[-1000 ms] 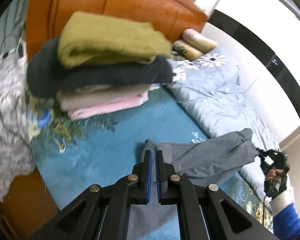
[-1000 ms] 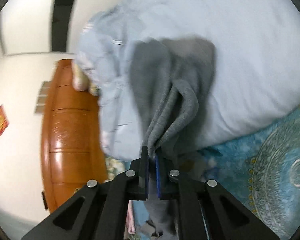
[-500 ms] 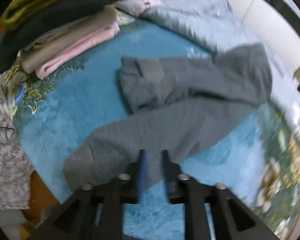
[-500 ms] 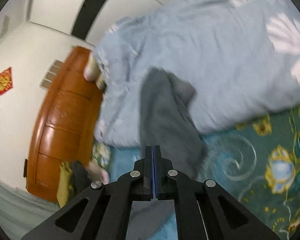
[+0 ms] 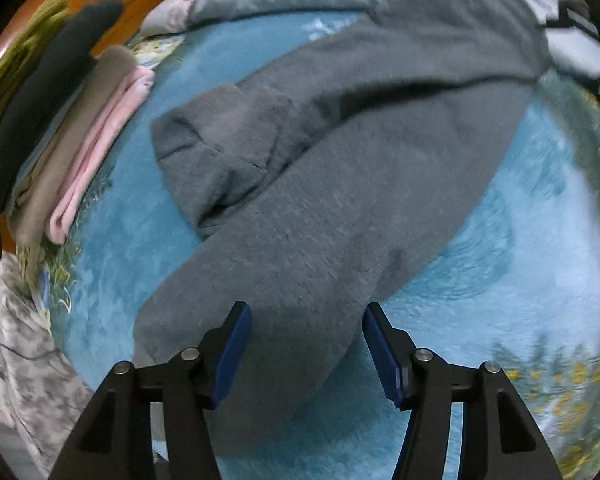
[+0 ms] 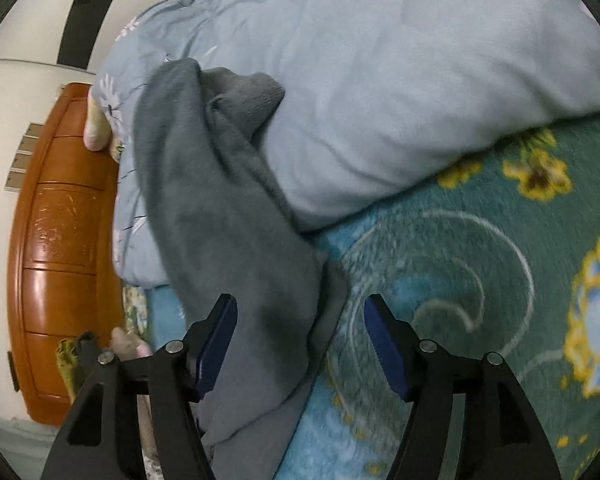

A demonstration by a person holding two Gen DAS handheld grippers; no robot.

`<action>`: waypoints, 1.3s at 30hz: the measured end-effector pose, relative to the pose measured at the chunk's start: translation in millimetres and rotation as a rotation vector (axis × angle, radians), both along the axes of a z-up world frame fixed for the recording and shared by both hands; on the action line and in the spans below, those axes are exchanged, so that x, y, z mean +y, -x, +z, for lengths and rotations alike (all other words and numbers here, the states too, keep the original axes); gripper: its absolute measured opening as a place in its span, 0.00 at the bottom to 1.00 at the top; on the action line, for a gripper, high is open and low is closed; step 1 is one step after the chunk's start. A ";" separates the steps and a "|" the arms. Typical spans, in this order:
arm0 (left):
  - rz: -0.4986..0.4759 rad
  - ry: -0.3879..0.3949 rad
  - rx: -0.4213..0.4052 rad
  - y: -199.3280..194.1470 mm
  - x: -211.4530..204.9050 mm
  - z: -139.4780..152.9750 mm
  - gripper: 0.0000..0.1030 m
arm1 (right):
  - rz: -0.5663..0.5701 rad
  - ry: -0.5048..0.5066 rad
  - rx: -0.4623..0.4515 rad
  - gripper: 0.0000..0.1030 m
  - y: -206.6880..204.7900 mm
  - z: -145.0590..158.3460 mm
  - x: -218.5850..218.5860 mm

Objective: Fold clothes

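A grey fleece garment (image 5: pixel 332 184) lies folded over itself on the blue patterned bedspread (image 5: pixel 512 272), one end running up onto the pale blue duvet. My left gripper (image 5: pixel 306 344) is open and empty just above its near end. In the right wrist view the same grey garment (image 6: pixel 228 216) drapes from the duvet down to the bedspread. My right gripper (image 6: pixel 300 340) is open and empty, its jaws either side of the garment's near edge.
A stack of folded clothes (image 5: pixel 64 128), olive, dark grey, beige and pink, sits at the left by the wooden headboard (image 6: pixel 56 240). The bulky pale blue duvet (image 6: pixel 400 92) fills the far side. A grey floral cloth (image 5: pixel 16 344) lies at the lower left.
Both grippers were shut on the grey garment, holding it stretched. They lowered it onto the bed and both have opened, leaving it lying folded.
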State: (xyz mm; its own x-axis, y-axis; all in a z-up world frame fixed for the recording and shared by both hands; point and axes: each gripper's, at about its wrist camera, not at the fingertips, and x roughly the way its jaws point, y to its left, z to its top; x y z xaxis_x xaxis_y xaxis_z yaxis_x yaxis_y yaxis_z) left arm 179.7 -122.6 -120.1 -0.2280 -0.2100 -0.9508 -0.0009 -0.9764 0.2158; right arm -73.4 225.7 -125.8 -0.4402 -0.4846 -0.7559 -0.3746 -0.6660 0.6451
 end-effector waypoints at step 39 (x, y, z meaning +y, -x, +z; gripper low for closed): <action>0.007 -0.298 0.831 -91.8 -103.3 276.5 0.04 | -0.003 0.307 0.591 0.04 -123.3 229.1 35.5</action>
State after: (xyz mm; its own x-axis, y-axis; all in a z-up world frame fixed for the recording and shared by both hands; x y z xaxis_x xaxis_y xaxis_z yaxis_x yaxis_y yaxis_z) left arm 271.5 -225.9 156.4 -0.8696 0.0165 -0.4935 0.0492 -0.9916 -0.1197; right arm 50.0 261.2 103.2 -0.7400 -0.6374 -0.2148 0.0987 -0.4189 0.9027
